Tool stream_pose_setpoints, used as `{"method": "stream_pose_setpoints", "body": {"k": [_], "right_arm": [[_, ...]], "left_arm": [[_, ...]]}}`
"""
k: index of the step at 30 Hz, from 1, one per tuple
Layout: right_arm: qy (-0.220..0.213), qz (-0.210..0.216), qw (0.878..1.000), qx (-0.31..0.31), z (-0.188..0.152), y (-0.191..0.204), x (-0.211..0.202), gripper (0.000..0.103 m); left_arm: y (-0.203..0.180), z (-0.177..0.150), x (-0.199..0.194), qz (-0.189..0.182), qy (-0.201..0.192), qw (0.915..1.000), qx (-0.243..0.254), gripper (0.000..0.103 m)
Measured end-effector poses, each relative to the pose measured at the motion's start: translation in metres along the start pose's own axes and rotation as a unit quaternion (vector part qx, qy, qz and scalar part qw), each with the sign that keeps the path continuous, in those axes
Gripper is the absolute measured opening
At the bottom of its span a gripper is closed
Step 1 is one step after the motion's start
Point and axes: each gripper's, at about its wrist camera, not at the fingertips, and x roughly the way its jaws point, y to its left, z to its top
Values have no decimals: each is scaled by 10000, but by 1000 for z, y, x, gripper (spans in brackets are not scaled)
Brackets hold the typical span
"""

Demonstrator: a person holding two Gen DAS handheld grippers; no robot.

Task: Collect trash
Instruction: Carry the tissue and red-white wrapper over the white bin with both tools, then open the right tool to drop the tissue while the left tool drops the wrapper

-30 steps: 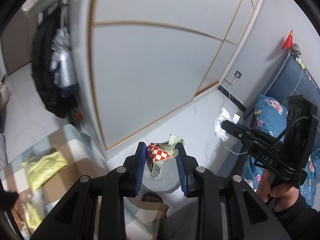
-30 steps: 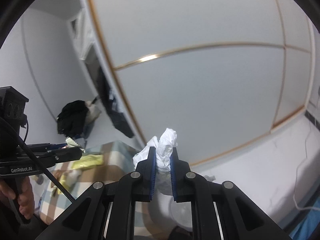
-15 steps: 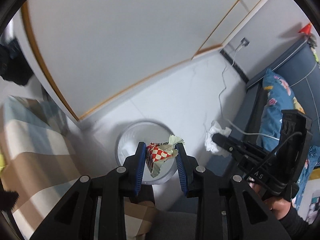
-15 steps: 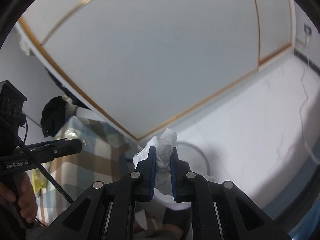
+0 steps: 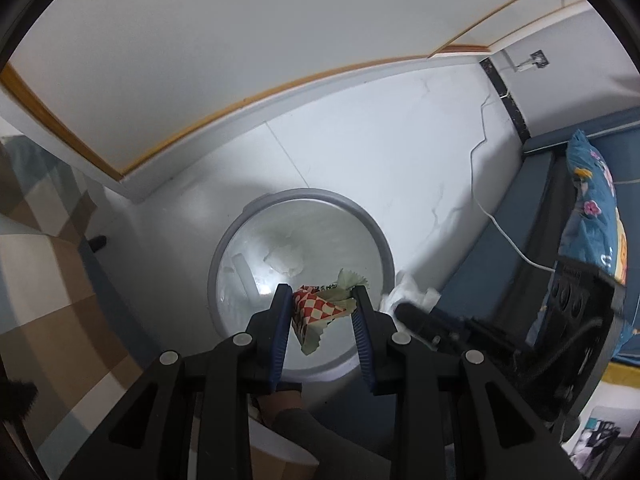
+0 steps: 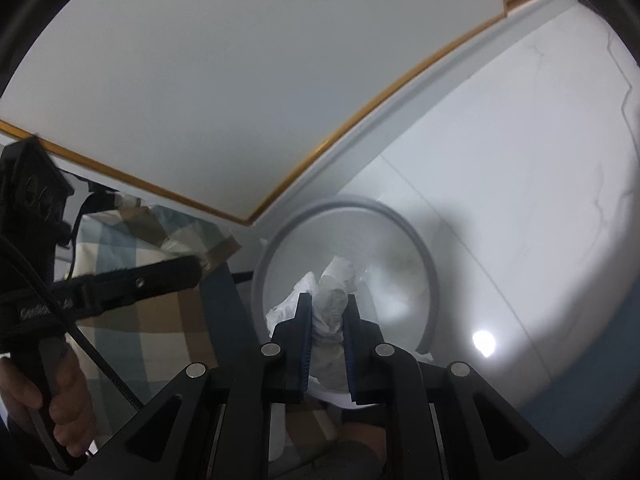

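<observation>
A round grey-rimmed waste bin (image 5: 304, 194) stands on the white floor, with a white wad (image 5: 286, 260) lying inside. My left gripper (image 5: 322, 292) hangs over its near side, shut on a red-and-white checked wrapper (image 5: 316, 312) with pale paper. My right gripper (image 6: 328, 298) is over the bin rim (image 6: 424, 252); its jaws are opening, with a crumpled white tissue (image 6: 338, 272) still pinched between the pads. In the left wrist view the right gripper (image 5: 404, 310) and its tissue (image 5: 408, 290) sit just right of the bin.
A checked cloth (image 5: 36, 280) covers a surface left of the bin. A white panelled door (image 5: 240, 40) with a wood edge rises behind it. A blue bed with a floral pillow (image 5: 592, 208) and a white cable (image 5: 504, 236) lie to the right. A hand (image 6: 64, 400) holds the left gripper's handle.
Both grippers have come down and tilted toward the floor, so the bin now fills the middle of both views. Each still carries its piece of trash.
</observation>
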Motion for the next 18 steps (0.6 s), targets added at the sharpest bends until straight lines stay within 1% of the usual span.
{"method": "stream_pose_setpoints", "body": {"k": [1,2,4,5,7,9,10,11,12,13,14,18], "right_arm": [[88,37,10000,3,0,1,9,15],[163,76,9998,12,-1,-6,8,15],[307,230,9992,54,-3,-8,19,16],[391,279,9988,47,-4,-8,22,19],[530,210,9984,-13,-8,-10,30,20],[607,206,9979,-29,-10,-11,36,26],[682,199,9975,-12,-12,-11,39,34],[716,170,9973,-8,-13,-12,41,45],[745,120,9971,-10,-14,-12,42,50],[758,10,9971,-19,-15,-13,43,52],[773,-13,9970,-40,-16,-13,44,52],[846,54,9964,-34,-17,-17,44,52]], "left_arm": [[1,2,3,-25,72,10000,-53,25],[2,4,6,-67,124,9998,-102,25],[3,6,9,-252,210,9993,-163,25],[3,9,13,-297,258,9991,-175,25],[3,11,16,-292,318,9989,-198,25],[4,11,19,-274,347,9987,-263,25],[5,12,21,-289,377,9985,-288,25],[5,11,23,-307,432,9981,-318,25],[6,13,25,-328,475,9978,-335,25],[5,14,27,-353,520,9974,-341,25],[4,15,29,-375,567,9971,-331,26],[1,14,34,-328,670,9969,-264,26]]}}
